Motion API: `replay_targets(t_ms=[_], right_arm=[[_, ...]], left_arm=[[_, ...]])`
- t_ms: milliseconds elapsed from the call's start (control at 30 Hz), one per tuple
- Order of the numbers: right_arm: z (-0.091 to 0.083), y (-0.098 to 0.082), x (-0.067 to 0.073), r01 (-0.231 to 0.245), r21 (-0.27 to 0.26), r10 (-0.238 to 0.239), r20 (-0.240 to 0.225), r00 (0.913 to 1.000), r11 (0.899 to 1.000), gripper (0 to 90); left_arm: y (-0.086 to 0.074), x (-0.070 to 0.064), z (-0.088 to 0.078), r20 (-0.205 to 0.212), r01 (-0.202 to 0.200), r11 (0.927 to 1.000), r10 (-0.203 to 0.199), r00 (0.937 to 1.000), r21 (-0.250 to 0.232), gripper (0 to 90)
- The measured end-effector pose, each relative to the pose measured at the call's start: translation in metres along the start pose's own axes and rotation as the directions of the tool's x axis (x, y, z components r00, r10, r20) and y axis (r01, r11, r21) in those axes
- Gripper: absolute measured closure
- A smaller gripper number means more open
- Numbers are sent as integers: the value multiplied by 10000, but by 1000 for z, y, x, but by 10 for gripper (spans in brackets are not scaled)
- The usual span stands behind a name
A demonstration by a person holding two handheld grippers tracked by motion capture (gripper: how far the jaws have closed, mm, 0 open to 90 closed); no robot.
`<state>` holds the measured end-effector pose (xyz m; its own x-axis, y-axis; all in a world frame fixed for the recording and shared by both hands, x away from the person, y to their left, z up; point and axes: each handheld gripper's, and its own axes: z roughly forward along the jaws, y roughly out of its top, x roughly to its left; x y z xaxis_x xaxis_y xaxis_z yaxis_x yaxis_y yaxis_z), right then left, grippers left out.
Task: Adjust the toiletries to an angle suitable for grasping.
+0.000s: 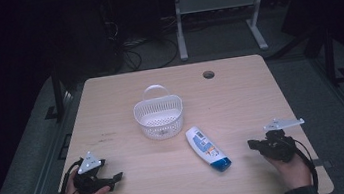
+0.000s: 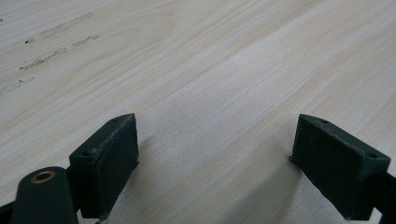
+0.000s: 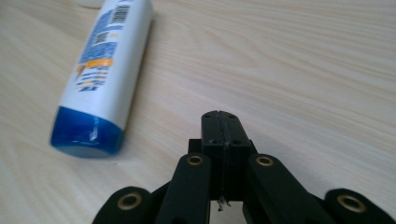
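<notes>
A white bottle with a blue cap (image 1: 208, 148) lies on its side on the wooden table (image 1: 241, 98), cap toward the front edge. A white slotted basket (image 1: 158, 114) with a handle stands just behind it. My right gripper (image 1: 252, 144) is held to the right of the bottle, a short way from it, pointing left. In the right gripper view its jaws are pressed together with nothing between them (image 3: 219, 119), and the bottle (image 3: 105, 74) lies ahead on the left. My left gripper (image 1: 116, 177) rests near the front left corner, jaws wide apart over bare wood (image 2: 215, 158).
A round cable hole (image 1: 208, 74) sits near the table's far edge. Faint scuff marks (image 1: 107, 136) lie left of the basket. Beyond the table stands a grey desk frame (image 1: 214, 10) on a dark floor.
</notes>
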<state>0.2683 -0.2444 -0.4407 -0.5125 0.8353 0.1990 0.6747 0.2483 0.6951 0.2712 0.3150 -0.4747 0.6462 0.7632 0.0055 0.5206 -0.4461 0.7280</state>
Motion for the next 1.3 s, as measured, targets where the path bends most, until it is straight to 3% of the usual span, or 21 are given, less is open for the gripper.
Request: replay_targets(t_ms=[133, 233, 467, 600, 1067, 1300], right_arm=[[0, 3, 9, 254, 127, -249, -353, 9991, 9996, 895], [2, 5, 20, 544, 50, -538, -851, 9949, 9985, 895], [6, 9, 36, 981, -52, -979, -1414, 9851, 9952, 895], [8, 11, 45, 1072, -36, -1065, -1581, 9817, 9942, 895], [24, 16, 79, 1827, -87, -1798, -2285, 9568, 9831, 894], [34, 13, 93, 2158, 162, -2046, -2553, 9450, 9763, 894]], left_arm=[[0, 0, 0, 8, -16, 10000, 16, 10000, 13, 135], [0, 0, 0, 6, 7, 10000, -7, 10000, -9, 135], [0, 0, 0, 8, -7, 10000, 7, 10000, 3, 135], [0, 0, 0, 12, -41, 10000, 40, 10000, 30, 135], [0, 0, 0, 75, -100, 9999, 99, 9999, 63, 135], [0, 0, 0, 90, -107, 9999, 107, 9999, 64, 135]])
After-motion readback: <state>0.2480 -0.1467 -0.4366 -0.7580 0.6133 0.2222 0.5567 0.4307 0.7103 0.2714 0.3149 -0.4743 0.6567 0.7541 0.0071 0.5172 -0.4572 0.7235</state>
